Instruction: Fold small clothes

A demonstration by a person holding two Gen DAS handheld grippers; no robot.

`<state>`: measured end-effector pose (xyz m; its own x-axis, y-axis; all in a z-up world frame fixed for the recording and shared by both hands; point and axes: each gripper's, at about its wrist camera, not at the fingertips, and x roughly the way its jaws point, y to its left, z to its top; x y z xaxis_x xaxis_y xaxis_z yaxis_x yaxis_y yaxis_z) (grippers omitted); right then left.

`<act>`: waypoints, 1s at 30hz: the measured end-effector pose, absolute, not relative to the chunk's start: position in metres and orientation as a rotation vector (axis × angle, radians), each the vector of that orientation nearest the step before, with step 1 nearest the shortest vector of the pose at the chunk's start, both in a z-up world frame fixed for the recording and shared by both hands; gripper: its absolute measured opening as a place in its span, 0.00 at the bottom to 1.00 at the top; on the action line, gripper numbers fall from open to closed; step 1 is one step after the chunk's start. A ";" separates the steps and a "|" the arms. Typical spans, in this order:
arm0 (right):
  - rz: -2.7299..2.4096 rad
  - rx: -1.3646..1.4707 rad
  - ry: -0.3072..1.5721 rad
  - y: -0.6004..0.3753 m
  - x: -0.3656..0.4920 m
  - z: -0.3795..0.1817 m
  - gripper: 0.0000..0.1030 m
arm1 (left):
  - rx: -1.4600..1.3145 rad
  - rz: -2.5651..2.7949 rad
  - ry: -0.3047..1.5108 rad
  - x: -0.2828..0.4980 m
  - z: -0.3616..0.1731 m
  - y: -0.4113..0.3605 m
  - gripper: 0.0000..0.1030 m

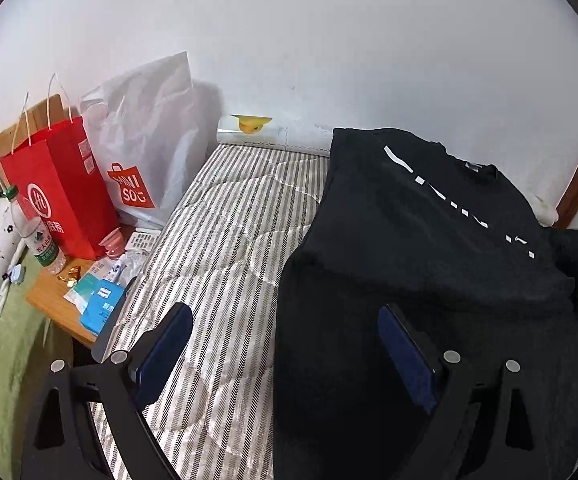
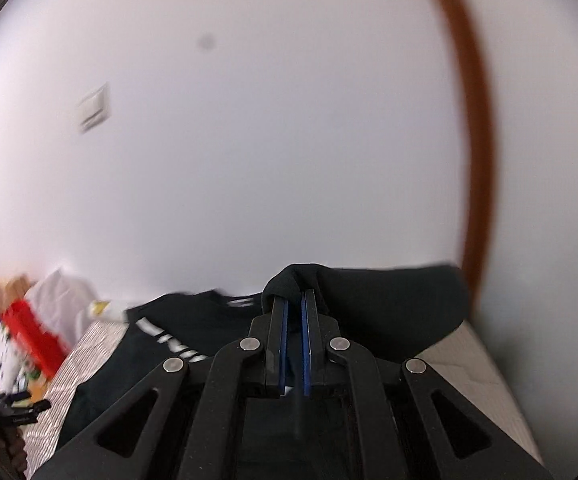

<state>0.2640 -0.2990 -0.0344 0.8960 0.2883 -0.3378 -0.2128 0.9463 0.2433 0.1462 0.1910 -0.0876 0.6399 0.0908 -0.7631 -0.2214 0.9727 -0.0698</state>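
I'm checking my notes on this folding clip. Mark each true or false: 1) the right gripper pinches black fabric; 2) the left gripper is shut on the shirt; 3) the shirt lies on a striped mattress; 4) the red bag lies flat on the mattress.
1) True: the right gripper is shut on a fold of the black T-shirt.
2) False: the left gripper is open and holds nothing.
3) True: it lies on the striped mattress.
4) False: the red paper bag stands upright beside the mattress.
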 end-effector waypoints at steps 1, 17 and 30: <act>0.286 0.179 0.388 -0.279 0.272 -0.039 0.05 | -0.164 0.172 0.862 0.147 -0.088 0.192 0.91; 0.480 0.084 0.761 -0.195 0.302 -0.187 0.59 | -0.032 0.018 0.873 0.154 -0.105 0.154 0.91; 0.224 0.265 0.670 -0.357 0.305 -0.217 0.59 | 0.020 -0.145 0.871 0.194 -0.095 0.032 0.91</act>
<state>0.3050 -0.3570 -0.2174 0.7623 0.2883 -0.5795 -0.1192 0.9425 0.3122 0.1938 0.0318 -0.0950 0.6352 -0.1186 -0.7632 0.1346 0.9900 -0.0418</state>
